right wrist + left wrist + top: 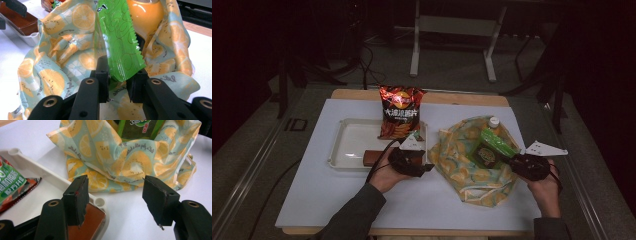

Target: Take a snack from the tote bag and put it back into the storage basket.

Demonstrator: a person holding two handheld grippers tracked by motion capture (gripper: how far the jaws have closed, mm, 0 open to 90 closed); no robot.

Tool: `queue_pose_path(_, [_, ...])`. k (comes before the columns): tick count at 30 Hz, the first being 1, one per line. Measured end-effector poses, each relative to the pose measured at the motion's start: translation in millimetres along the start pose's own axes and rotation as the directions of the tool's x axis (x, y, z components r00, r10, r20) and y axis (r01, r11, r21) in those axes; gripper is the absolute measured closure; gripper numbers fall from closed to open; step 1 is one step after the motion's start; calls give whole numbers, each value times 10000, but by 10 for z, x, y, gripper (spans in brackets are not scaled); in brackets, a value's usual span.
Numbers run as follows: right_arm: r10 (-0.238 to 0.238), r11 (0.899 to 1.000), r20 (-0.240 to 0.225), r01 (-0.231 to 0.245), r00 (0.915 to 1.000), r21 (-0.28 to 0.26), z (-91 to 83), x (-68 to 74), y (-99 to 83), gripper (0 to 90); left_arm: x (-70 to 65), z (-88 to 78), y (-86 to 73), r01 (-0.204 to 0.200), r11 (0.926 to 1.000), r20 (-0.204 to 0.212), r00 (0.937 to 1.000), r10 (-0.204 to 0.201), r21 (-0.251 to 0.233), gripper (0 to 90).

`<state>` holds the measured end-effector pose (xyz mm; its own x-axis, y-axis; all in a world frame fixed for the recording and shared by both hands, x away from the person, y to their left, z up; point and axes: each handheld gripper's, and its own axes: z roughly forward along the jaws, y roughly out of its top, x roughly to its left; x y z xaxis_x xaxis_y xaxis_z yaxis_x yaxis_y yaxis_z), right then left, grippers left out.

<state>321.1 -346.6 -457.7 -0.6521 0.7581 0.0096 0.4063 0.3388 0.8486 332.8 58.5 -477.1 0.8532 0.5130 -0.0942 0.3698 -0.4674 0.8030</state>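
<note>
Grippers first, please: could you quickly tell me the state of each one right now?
Left gripper: open, holding nothing.
Right gripper: closed on the green crinkled snack packet.

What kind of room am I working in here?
Probably a lab or recording workspace, not a home: a white-topped wooden table stands on grey carpet, with loose black cables and a grey metal stand frame behind it in a dark room.

Green packet (120,37) between right gripper (117,83) jaws: glossy crinkled film, serrated edge; fruit-print bag (57,57) around it: thin, creased, slight sheen, possibly coated cloth; bottle (145,17) beyond the jaws: smooth, glossy; left gripper (117,197) jaws: matt black, worn pads; tray (45,173) under left jaw: smooth white plastic; chip bag (401,111): shiny foil.
</note>
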Motion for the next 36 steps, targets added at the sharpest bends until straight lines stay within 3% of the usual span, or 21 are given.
queue_pose_path(8, [-131, 9999, -147, 130, 9998, -32, 30, 34, 35, 743, -81, -40, -169, -82, 9977, -26, 10000, 81, -677, 366])
queue_pose_path(11, [-117, 9999, -146, 116, 9998, -44, 47, 47, 42, 745, -113, 3, -188, -201, 9985, -46, 9998, 199, -505, 357])
queue_pose_path(18, [-143, 9999, -130, 142, 9998, -91, 52, 75, 44, 746, -142, 48, -211, -191, 9975, 358, 9991, 216, -675, 356])
queue_pose_path(26, [-275, 9995, 14, 275, 9996, -136, 57, 108, 74, 749, -169, 131, -257, -321, 9986, 742, 9966, 352, -431, 411])
queue_pose_path(36, [-388, 9986, 46, 389, 9992, -358, 17, 119, 191, 753, -199, 193, -283, -437, 9984, 821, 9955, 465, -352, 413])
